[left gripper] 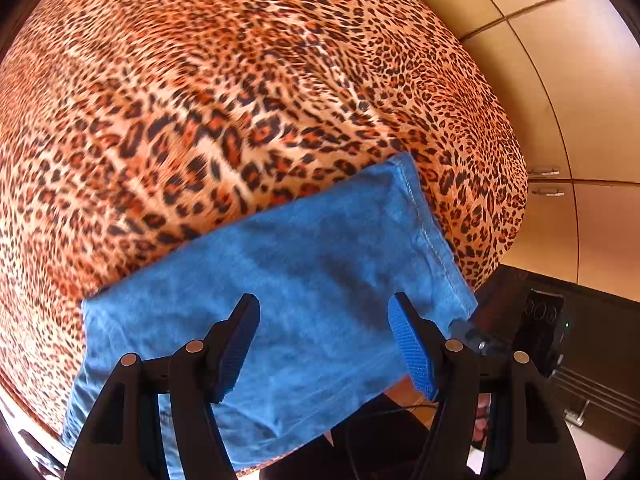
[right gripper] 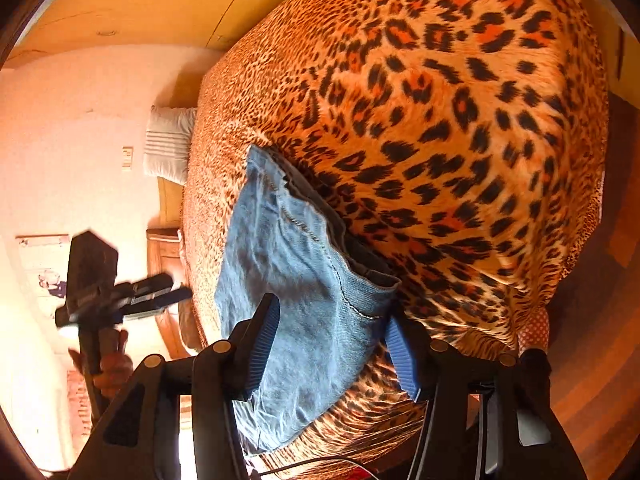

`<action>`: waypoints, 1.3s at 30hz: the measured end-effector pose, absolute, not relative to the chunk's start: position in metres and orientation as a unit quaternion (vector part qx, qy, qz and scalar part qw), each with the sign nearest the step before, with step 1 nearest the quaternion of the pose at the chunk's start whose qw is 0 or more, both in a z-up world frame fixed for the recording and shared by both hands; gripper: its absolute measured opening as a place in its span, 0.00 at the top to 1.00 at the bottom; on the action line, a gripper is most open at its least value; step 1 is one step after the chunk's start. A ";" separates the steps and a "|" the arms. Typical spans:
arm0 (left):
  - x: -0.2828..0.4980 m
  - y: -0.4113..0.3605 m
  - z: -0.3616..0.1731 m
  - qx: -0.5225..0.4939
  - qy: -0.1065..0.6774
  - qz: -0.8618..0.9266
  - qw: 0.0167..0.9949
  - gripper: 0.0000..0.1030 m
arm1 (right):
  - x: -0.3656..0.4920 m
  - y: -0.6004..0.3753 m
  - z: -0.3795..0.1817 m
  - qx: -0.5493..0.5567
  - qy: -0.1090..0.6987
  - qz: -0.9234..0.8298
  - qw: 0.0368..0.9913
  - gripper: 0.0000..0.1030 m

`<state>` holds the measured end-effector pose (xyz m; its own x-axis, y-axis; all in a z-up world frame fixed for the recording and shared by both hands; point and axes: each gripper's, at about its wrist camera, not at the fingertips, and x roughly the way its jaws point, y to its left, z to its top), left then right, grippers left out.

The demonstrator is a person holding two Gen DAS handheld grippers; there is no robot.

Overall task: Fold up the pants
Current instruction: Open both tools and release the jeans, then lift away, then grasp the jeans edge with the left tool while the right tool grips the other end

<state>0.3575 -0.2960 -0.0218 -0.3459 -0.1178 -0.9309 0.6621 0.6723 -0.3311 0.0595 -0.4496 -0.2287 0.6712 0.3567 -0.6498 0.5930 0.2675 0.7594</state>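
We see the blue denim pants lying folded on the leopard-print bedspread, close to the near edge of the bed. In the left wrist view the stitched hem runs toward the bed's corner, with a narrow strip of bedspread between it and the drop to the wardrobe doors. Beyond the pants the bedspread stretches wide and bare. Our left gripper hangs over the denim with its jaws spread wide and nothing pinched between them. In the right wrist view the right gripper stands about half open over the waistband, with denim lying between the fingers; we cannot tell whether the pads press on it. A pillow lies at the far end of the bed.
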 end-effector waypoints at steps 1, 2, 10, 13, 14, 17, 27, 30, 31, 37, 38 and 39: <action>0.364 -0.320 -0.030 0.196 0.738 -0.361 0.536 0.35 | 0.063 -0.448 -0.231 0.599 0.397 -0.079 0.691 0.47; 0.367 -0.337 -0.037 0.208 0.738 -0.362 0.530 0.36 | 0.066 -0.448 -0.234 0.603 0.396 -0.080 0.688 0.47; 0.387 -0.441 -0.125 0.307 0.741 -0.413 0.431 0.35 | 0.034 -0.448 -0.260 0.681 0.315 -0.072 0.657 0.49; 0.386 -0.459 -0.146 0.337 0.743 -0.437 0.379 0.35 | 0.025 -0.445 -0.264 0.698 0.288 -0.078 0.651 0.49; 0.385 -0.465 -0.153 0.346 0.741 -0.444 0.365 0.35 | 0.023 -0.443 -0.267 0.701 0.280 -0.081 0.651 0.49; 0.382 -0.477 -0.169 0.378 0.730 -0.466 0.327 0.32 | 0.014 -0.438 -0.271 0.711 0.252 -0.086 0.651 0.49; 0.330 -0.491 -0.180 0.438 0.651 -0.588 0.199 0.03 | -0.011 -0.417 -0.280 0.742 0.181 -0.102 0.637 0.48; 0.314 -0.491 -0.182 0.423 0.656 -0.605 0.156 0.12 | -0.007 -0.415 -0.279 0.740 0.184 -0.112 0.638 0.48; 0.311 -0.488 -0.182 0.439 0.638 -0.612 0.161 0.14 | -0.007 -0.415 -0.279 0.739 0.185 -0.116 0.637 0.48; 0.323 -0.495 -0.199 0.441 0.640 -0.587 0.226 0.60 | 0.015 -0.413 -0.275 0.730 0.205 -0.141 0.636 0.58; 0.327 -0.494 -0.201 0.447 0.634 -0.584 0.239 0.73 | 0.021 -0.412 -0.270 0.726 0.215 -0.149 0.636 0.69; 0.329 -0.492 -0.202 0.444 0.634 -0.582 0.250 0.80 | 0.023 -0.411 -0.269 0.720 0.227 -0.160 0.636 0.82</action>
<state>0.3291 -0.4919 -0.2018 -0.4807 0.2732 -0.8333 0.8537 -0.0712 -0.5158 0.0228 -0.4114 -0.2693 0.8460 0.1240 -0.5185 0.5298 -0.0879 0.8435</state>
